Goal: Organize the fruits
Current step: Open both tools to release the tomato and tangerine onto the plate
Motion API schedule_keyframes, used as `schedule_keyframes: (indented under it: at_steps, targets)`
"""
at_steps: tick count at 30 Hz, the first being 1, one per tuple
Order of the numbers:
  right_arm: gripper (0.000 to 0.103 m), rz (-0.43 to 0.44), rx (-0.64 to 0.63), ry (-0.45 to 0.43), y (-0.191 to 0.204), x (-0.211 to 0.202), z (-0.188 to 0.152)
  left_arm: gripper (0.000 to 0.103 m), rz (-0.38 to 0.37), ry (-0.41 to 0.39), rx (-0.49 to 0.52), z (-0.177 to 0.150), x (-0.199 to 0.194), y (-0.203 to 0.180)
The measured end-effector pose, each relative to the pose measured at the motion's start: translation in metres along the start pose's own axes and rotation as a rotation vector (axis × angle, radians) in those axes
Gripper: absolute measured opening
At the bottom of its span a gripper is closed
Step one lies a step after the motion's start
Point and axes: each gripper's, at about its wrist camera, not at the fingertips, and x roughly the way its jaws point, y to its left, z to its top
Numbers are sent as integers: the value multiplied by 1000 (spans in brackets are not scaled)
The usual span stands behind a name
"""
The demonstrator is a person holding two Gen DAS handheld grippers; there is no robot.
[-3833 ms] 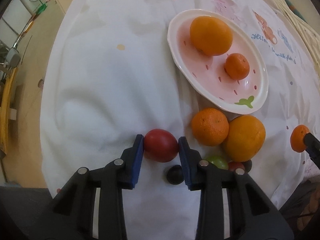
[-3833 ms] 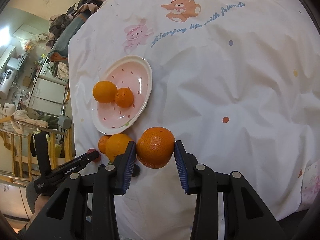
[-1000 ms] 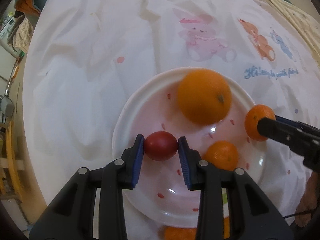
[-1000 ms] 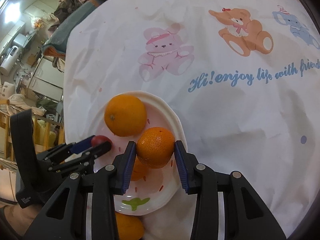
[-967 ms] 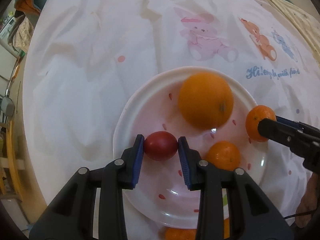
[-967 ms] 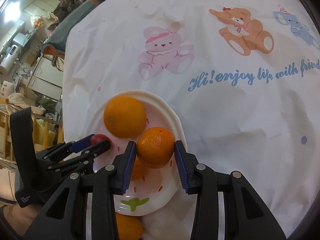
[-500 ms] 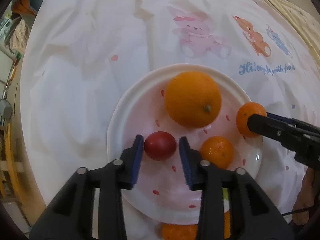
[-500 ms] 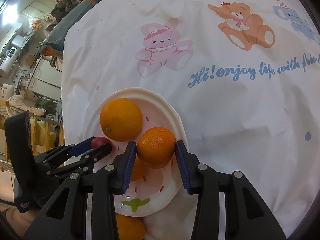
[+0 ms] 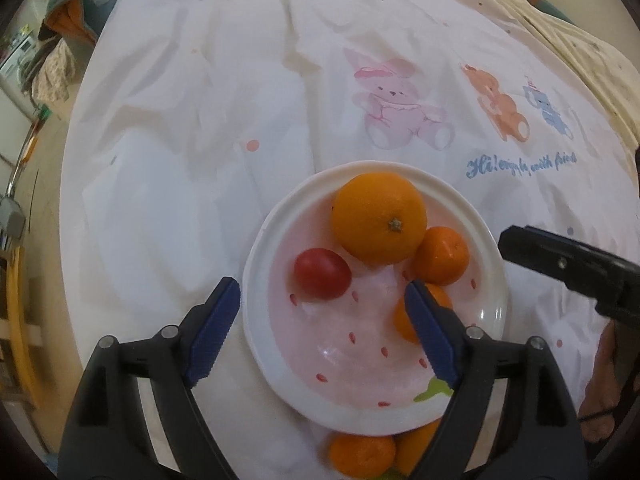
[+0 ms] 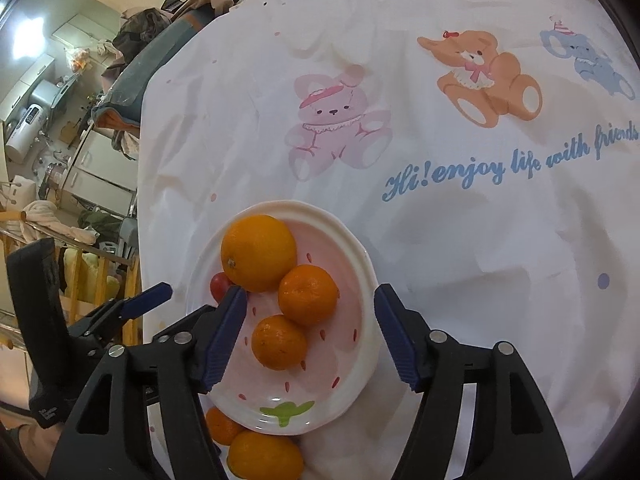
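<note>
Left wrist view: your left gripper [image 9: 320, 312] hangs over the pink-and-white strawberry-print ceramic plate [image 9: 280, 376], jaws opening and pressing on nothing; the small round red fruit [image 9: 322, 268] lies free on the plate, just ahead of the fingertips, touching the large orange [image 9: 379, 218].

Right wrist view: your right gripper [image 10: 308, 328] is likewise opening and empty; two small mandarins [image 10: 308, 295] rest on the plate between and ahead of its jaws. Two more orange fruits [image 10: 264, 456] lie on the white cartoon-print cloth [image 10: 440, 240], just behind the plate's near rim, probably nearest both grippers.
</note>
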Motion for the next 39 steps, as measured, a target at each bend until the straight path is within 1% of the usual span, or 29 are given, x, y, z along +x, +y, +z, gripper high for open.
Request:
schedule_keyframes:
  at_steps: [2, 4, 8, 10, 13, 16, 20, 23, 26, 28, 30, 34, 36, 39]
  targets:
    - [69, -16, -15, -8, 1, -2, -1, 82, 7, -21, 3, -1, -7, 2]
    - [69, -29, -25, -15, 3, -5, -3, 82, 10, -38, -15, -3, -15, 7]
    - [69, -28, -33, -31, 7, -15, -8, 82, 14, -64, -47, -5, -29, 14]
    - [69, -30, -36, -44, 9, -21, -11, 82, 5, -86, -65, -6, -38, 16]
    - [70, -34, -50, -61, 14, -32, -18, 82, 11, -132, -81, -11, -55, 21]
    - [75, -34, -74, -81, 22, -44, -23, 82, 33, -167, -89, -18, -68, 25]
    - [90, -49, -110, -143, 32, -64, -33, 82, 76, -207, -108, -30, -81, 30]
    - [90, -57, -124, -176, 36, -76, -45, 82, 61, -204, -118, -40, -89, 34]
    - [91, -56, -124, -178, 38, -85, -56, 82, 63, -168, -123, -49, -88, 36]
    - [91, -58, -116, -175, 40, -89, -64, 82, 29, -165, -151, -58, -91, 41]
    - [91, -70, -109, -193, 40, -96, -73, 82, 25, -164, -161, -66, -94, 42]
    - [91, -72, -98, -244, 42, -113, -92, 82, 48, -203, -108, -80, -104, 34]
    - [91, -103, -92, -253, 41, -118, -100, 82, 40, -204, -102, -86, -107, 32]
    - [91, -116, -72, -283, 38, -125, -115, 82, 27, -213, -85, -99, -111, 28]
